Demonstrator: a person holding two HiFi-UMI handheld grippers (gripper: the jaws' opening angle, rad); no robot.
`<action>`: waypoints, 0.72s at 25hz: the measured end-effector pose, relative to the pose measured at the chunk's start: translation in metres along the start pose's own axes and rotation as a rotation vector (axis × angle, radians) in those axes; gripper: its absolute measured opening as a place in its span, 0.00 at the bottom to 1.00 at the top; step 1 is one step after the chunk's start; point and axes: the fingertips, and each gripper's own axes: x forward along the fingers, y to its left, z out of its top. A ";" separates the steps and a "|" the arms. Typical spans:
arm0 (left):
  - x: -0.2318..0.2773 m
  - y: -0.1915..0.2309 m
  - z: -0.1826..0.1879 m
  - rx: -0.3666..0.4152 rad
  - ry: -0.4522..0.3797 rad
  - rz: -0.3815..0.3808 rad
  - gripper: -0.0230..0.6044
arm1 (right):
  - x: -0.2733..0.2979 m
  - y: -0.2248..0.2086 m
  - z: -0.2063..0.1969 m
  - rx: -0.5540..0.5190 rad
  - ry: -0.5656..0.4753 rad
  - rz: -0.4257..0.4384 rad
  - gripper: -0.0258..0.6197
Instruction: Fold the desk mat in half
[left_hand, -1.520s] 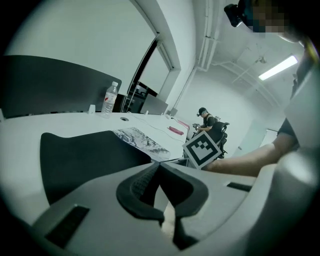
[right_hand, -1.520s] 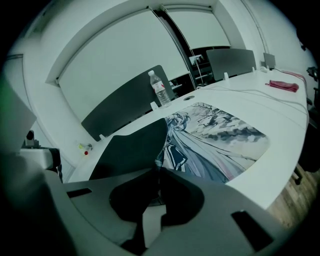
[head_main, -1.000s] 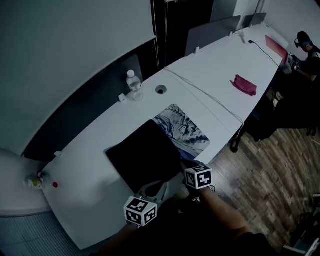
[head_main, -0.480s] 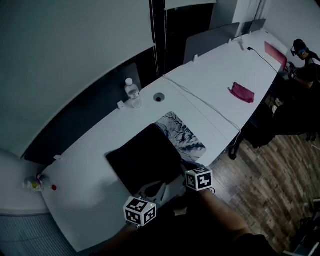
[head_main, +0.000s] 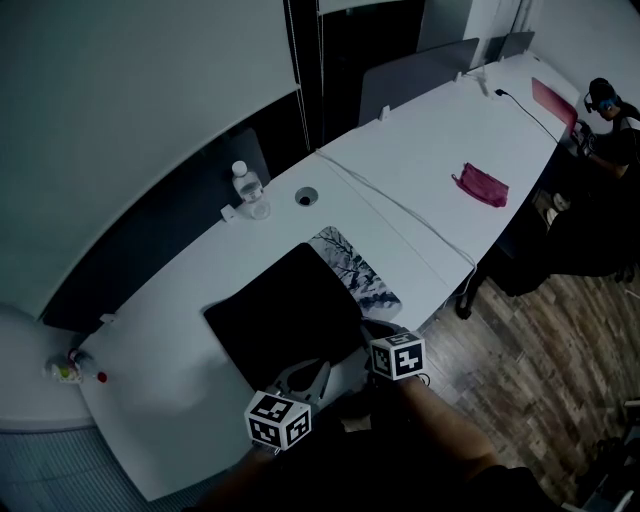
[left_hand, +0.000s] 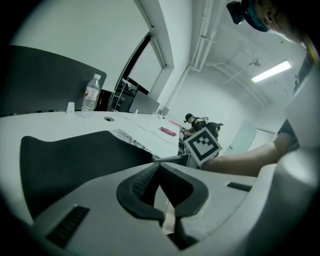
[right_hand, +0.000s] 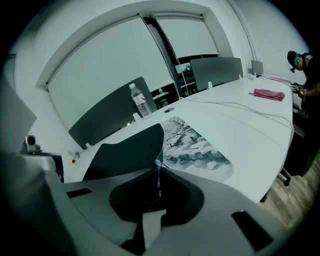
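At the near edge of the long white desk (head_main: 420, 150), clamping the desk mat (head_main: 285, 315) in both tools. Pinching the mat's lifted rim in the left gripper (head_main: 312, 368), jaws closed together on it. Pinching the same rim just to the right in the right gripper (head_main: 372, 328), jaws likewise shut on the thin edge. Holding the mat doubled partway over itself, black underside facing up and covering most of the printed face. Leaving a strip of the snowy-tree print (head_main: 358, 275) showing on the right, flat on the desk.

Noting farther back, near the dark divider panel (head_main: 150, 250), a clear plastic bottle (head_main: 247, 190) standing upright with its cap on and a red label around it. Looking clear inside, though not showing how full. Noting just to its right a round grommet hole (head_main: 306, 197) in the desktop, nothing visible in it. Spotting a pink cloth (head_main: 482, 185) lying well apart, toward the far end, with a person (head_main: 610, 115) sitting beyond it.
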 end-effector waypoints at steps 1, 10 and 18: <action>0.003 -0.001 0.000 -0.002 0.001 0.003 0.05 | 0.000 -0.003 0.001 0.002 0.001 0.001 0.09; 0.027 -0.009 0.006 -0.012 0.009 0.012 0.05 | -0.002 -0.030 0.006 0.016 0.010 0.007 0.09; 0.047 -0.017 0.005 -0.025 0.025 0.015 0.05 | -0.003 -0.052 0.007 0.039 0.013 0.010 0.09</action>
